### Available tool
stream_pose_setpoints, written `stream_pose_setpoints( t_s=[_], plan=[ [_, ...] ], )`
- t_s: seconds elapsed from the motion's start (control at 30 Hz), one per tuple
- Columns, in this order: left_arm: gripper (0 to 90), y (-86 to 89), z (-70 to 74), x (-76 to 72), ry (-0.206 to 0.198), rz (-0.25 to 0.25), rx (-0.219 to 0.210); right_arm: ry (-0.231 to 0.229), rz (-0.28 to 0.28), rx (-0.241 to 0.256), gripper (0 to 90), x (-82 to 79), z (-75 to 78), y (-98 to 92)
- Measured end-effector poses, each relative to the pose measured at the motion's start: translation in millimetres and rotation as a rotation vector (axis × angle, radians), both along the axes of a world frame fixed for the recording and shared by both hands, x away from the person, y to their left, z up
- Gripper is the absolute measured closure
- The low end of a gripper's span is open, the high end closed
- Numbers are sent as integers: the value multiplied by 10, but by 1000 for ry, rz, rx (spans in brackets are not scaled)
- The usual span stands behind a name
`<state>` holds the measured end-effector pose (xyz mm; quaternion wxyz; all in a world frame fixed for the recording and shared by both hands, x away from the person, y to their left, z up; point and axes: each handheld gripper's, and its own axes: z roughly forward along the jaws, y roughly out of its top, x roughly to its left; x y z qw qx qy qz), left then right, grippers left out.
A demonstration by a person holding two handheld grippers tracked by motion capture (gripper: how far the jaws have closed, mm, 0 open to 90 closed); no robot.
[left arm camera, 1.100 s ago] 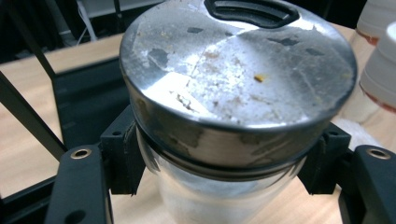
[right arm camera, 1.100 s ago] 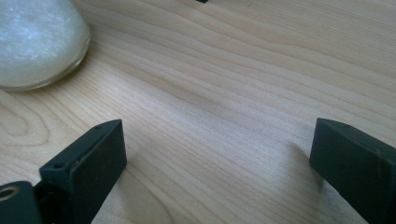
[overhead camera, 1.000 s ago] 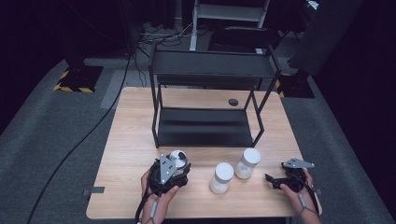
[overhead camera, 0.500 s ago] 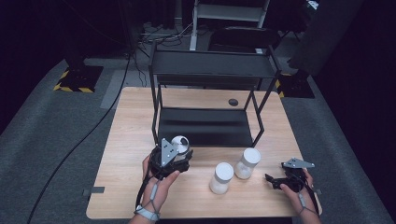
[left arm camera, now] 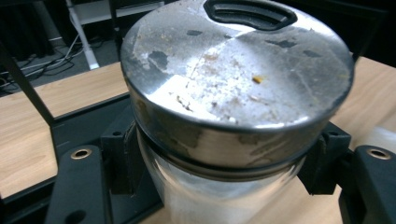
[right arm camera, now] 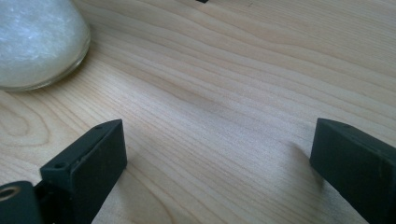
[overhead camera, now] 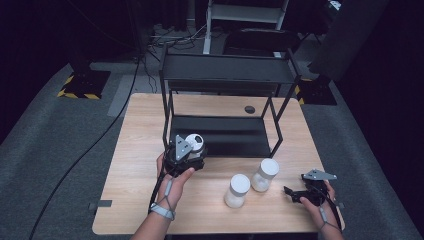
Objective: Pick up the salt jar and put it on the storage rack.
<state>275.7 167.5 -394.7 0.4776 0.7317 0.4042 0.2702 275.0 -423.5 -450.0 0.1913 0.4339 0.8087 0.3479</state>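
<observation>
A glass jar (left arm camera: 233,140) with a scuffed metal lid (left arm camera: 238,79) sits clamped between the jaws of the left gripper (overhead camera: 186,152), which pinch it just under the lid's rim on both sides. The jar holds something white and is lifted off the table (overhead camera: 140,150), at the front left corner of the black metal shelf rack (overhead camera: 225,75), right by the edge of its lower shelf (overhead camera: 225,135). The person's left hand (overhead camera: 170,172) comes up from below, wrapped around the gripper body.

Two more jars stand upright on the wood further right, near each other but not touching: the nearer jar (overhead camera: 237,190) and, just beyond it, the farther jar (overhead camera: 265,175), both with pale lids and white contents.

Over at the right edge of the table the right gripper (overhead camera: 295,194) rests low in the person's right hand (overhead camera: 320,205), its jaws spread wide with bare wood between them. In the right gripper view, the rounded base of a jar shows at the upper left, clear of the jaws.

A small dark disc (overhead camera: 249,109) lies on the table behind the rack.
</observation>
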Motion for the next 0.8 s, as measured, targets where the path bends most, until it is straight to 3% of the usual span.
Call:
stream_pose_setpoints(
  t_s=[0.3,0.53,0.8],
  plan=[
    [296,-30,-92,255,-7,25,22,0,0,0,36,0,0,0],
    [296,-39,-173,429,10,29,18,0,0,0,36,0,0,0],
    [295,-42,-256,650,32,31,49,0,-4,0,36,-3,0,6]
  ],
)
